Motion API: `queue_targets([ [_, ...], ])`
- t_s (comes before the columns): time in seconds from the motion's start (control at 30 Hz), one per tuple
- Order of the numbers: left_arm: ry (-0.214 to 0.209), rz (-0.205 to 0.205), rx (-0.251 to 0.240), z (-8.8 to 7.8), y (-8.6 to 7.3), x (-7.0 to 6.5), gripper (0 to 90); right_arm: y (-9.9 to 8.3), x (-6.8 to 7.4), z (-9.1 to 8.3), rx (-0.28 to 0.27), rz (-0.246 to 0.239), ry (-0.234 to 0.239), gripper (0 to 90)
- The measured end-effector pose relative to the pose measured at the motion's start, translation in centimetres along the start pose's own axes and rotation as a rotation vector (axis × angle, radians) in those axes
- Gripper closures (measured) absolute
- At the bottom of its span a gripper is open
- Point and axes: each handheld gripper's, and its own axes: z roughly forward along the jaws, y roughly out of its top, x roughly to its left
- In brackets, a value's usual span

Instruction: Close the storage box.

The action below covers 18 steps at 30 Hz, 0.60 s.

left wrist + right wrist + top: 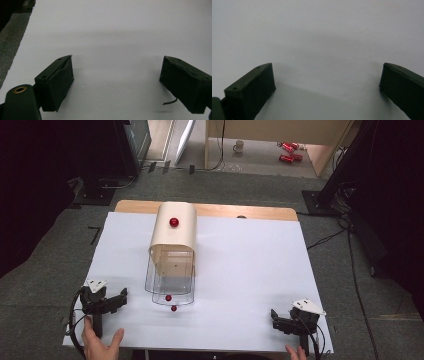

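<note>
The left claw [121, 296] sits at the near left corner of the counter [250, 270]. Its two black jaws are wide apart and hold nothing. In the left gripper view, the left claw [116, 82] has only the white sheet between its jaws, and a thin bit of wire sticks out by one jaw. A hand [100, 342] holds this claw from below. A grey plate with three corners sits on top of it.

The right claw [274, 316] sits at the near right corner of the counter. Its jaws are wide apart too, and they hold nothing. In the right gripper view, the right claw [327, 82] shows just the white sheet between the jaws. The other hand [296, 352] peeks in at the bottom edge. The two claws are well apart from each other.

Between them, closer to the left claw, stands a tan box with a round top [173, 231]. A red ball [174, 222] sits on top of it like a knob. Clear plastic drawers [171, 280] stick out of its front, toward the person. Two small red knobs [171, 302] show at the front of the drawers.

A strip of brown wood [250, 212] shows at the far edge of the counter. Past it, on the floor, there is a cup [239, 146] and some red cans [288, 152].
</note>
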Motion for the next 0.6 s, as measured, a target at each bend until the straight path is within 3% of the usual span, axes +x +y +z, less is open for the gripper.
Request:
queue_targets([
  [0.2, 0.001, 0.003, 0.002, 0.02, 0.03, 0.0, 11.5, -0.01, 0.0, 0.01, -0.001, 0.0, 0.0, 0.0],
  [0.3, -0.015, -0.016, -0.007, -0.05, -0.02, 0.21, 11.5, -0.01, -0.01, 0.01, -0.001, 0.0, 0.0, 0.0],
  [0.6, -0.006, 0.007, 0.003, 0.03, 0.02, -0.08, 9.1, -0.02, -0.01, 0.0, -0.002, 0.0, 0.001, 0.0],
])
